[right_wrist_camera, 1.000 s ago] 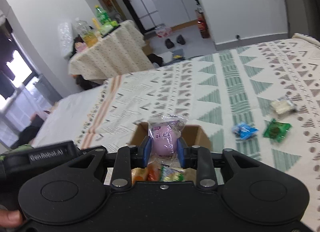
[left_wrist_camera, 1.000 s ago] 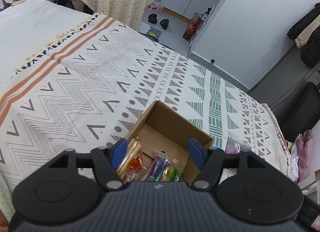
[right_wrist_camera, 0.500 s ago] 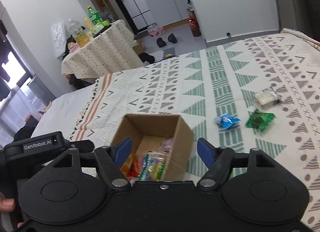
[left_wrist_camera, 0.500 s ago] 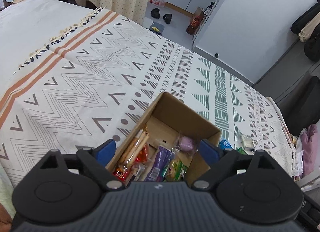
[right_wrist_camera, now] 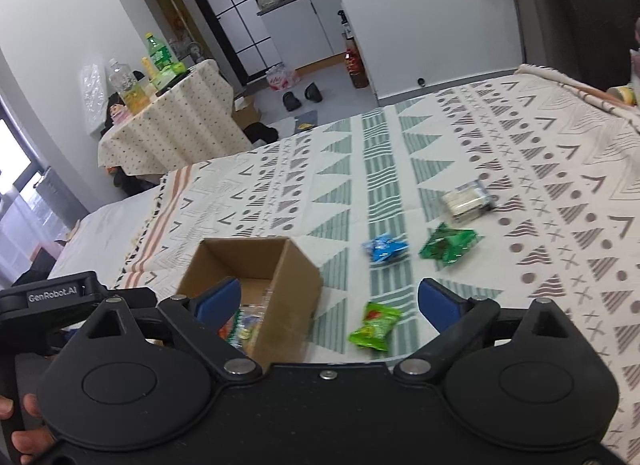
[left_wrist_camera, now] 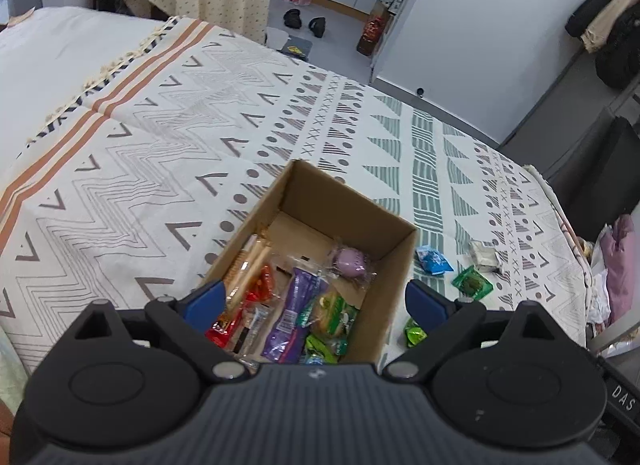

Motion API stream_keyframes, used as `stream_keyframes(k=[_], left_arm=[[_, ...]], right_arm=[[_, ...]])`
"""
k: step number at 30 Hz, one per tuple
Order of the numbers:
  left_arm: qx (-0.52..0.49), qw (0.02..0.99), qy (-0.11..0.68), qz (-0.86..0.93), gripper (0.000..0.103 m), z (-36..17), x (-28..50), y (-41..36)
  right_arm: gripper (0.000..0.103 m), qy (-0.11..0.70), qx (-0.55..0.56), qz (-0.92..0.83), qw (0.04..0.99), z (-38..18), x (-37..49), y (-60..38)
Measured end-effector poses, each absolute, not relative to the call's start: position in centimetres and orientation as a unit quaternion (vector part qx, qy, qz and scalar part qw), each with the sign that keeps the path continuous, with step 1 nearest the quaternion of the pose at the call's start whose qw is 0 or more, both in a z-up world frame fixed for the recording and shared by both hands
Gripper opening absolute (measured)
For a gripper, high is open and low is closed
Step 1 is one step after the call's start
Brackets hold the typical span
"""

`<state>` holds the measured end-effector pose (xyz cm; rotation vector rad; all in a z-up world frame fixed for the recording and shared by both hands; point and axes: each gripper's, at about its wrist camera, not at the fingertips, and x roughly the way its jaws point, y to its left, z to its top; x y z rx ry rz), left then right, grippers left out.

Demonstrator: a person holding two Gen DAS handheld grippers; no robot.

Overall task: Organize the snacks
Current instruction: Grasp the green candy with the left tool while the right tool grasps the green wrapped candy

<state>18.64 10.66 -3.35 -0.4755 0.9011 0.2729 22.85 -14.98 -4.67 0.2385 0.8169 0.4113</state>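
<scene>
We see the cardboard box (left_wrist_camera: 394, 249) standing open-topped on the bed (left_wrist_camera: 160, 153), on the patterned bedspread and toward the bed's near edge. Inside it lie several snacks: a pale purple round snack (left_wrist_camera: 349, 261) in clear wrap against the box's right inner wall, a long purple packet (left_wrist_camera: 294, 311) in the middle, a green packet (left_wrist_camera: 332, 315) just beside it, red packets (left_wrist_camera: 262, 285) and a tan wrapped stick (left_wrist_camera: 250, 269) along the left wall.

Outside the box, on the bedspread to its right, four snacks lie loose and apart from one another: a bright green packet (right_wrist_camera: 375, 327) nearest the box, a blue packet (right_wrist_camera: 385, 247) farther out, a dark green packet (right_wrist_camera: 450, 245) beside the blue one, and a clear-wrapped pale snack (right_wrist_camera: 466, 201) beyond them toward the bed's far right side.

Our left tool (left_wrist_camera: 316, 299) hovers over the near end of the box, its jaws opening wide; the box's contents show between the blue pads, but the pads press on nothing. Our right tool (right_wrist_camera: 330, 301) hangs over the box's right corner and the bright green packet, jaws also opening, spread wide and gripping nothing. In the right wrist view a hand (right_wrist_camera: 24, 425) grips the other tool's handle at the lower left.

Past the bed's far edge stands a side table under a dotted cloth (right_wrist_camera: 168, 137) with bottles on it, and a pair of dark shoes (right_wrist_camera: 302, 96) sits on the floor.
</scene>
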Motion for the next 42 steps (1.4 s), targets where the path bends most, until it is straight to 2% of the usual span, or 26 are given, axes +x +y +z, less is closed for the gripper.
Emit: stream_keyframes(k=[22, 30, 36, 42], left_arm=[[-0.192, 0.877, 0.433, 0.081, 0.096, -3.2, 20.4, 3.2], [-0.169, 0.883, 0.435, 0.056, 0.093, -4.4, 21.4, 0.0], [-0.155, 0.883, 0.442, 0.036, 0.085, -5.4, 22.8, -2.4], [-0.15, 0.875, 0.458, 0.035, 0.072, -7.1, 24.8, -4.0]], right_arm=[[0.096, 0.386, 0.146, 0.156, 0.897, -6.7, 24.1, -23.9], [0.092, 0.4, 0.18, 0.152, 0.886, -9.7, 25.1, -26.0], [0.092, 0.399, 0.191, 0.159, 0.883, -10.7, 26.4, -26.5], [0.087, 0.416, 0.201, 0.167, 0.871, -12.5, 28.5, -26.8]])
